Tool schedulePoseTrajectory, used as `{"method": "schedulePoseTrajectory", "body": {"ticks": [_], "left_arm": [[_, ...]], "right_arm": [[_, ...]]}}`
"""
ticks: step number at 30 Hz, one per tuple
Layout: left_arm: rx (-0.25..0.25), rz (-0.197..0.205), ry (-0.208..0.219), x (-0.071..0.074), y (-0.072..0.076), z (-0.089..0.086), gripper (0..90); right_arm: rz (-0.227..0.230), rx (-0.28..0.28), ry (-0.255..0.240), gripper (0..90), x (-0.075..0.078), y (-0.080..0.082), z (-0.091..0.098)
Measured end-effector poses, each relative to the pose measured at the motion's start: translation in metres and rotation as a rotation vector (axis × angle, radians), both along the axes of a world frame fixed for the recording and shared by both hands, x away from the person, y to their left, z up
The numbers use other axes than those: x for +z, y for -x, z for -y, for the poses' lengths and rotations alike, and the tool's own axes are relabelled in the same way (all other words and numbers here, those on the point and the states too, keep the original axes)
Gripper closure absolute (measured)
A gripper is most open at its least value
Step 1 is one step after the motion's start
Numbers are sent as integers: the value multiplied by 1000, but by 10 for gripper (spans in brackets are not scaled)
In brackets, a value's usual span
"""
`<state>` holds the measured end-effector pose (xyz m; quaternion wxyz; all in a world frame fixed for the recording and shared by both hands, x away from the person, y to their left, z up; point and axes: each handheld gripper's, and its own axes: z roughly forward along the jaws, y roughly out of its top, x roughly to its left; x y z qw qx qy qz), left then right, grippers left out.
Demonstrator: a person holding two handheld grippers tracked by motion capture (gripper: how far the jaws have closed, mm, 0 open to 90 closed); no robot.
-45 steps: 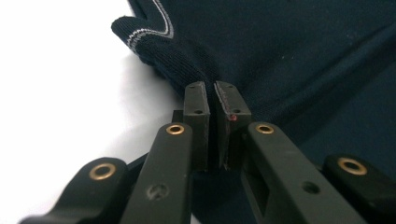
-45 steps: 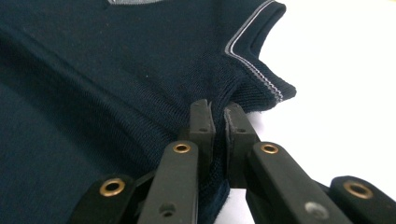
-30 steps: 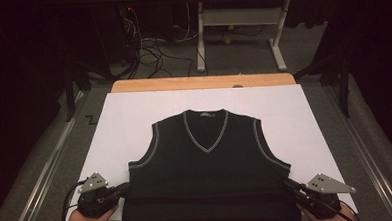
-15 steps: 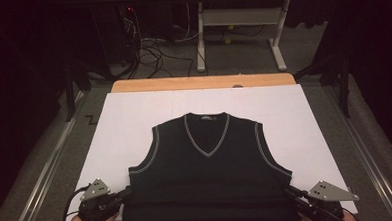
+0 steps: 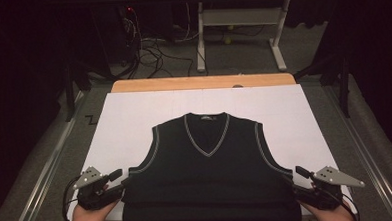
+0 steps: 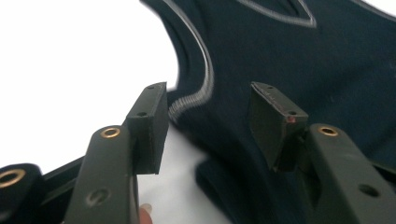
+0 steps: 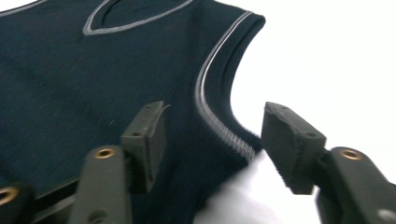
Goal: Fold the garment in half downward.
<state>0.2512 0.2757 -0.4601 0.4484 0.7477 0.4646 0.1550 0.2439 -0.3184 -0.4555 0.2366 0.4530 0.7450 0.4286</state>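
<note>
Vest (image 5: 209, 182): dark, sleeveless, grey-trimmed V-neck, flat, front up, on the near half of the white sheet (image 5: 134, 118) covering the table (image 5: 203, 82). Left hand-held gripper (image 5: 119, 180): at the vest's left armhole base, jaws just opened, standing apart, pads off the cloth. Right hand-held gripper (image 5: 293, 177): at the right armhole base, jaws likewise just opened, apart, gripping nothing.
</note>
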Motion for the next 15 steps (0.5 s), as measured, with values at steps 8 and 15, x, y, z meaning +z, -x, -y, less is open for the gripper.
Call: {"method": "schedulePoseTrajectory", "body": {"ticks": [8, 15], "left_arm": [[2, 5, 21, 6, -22, 0, 230], [-42, 43, 39, 16, -33, 3, 150]], "right_arm": [[20, -28, -13, 184, 4, -30, -4], [15, -30, 23, 49, 8, -53, -10]]}}
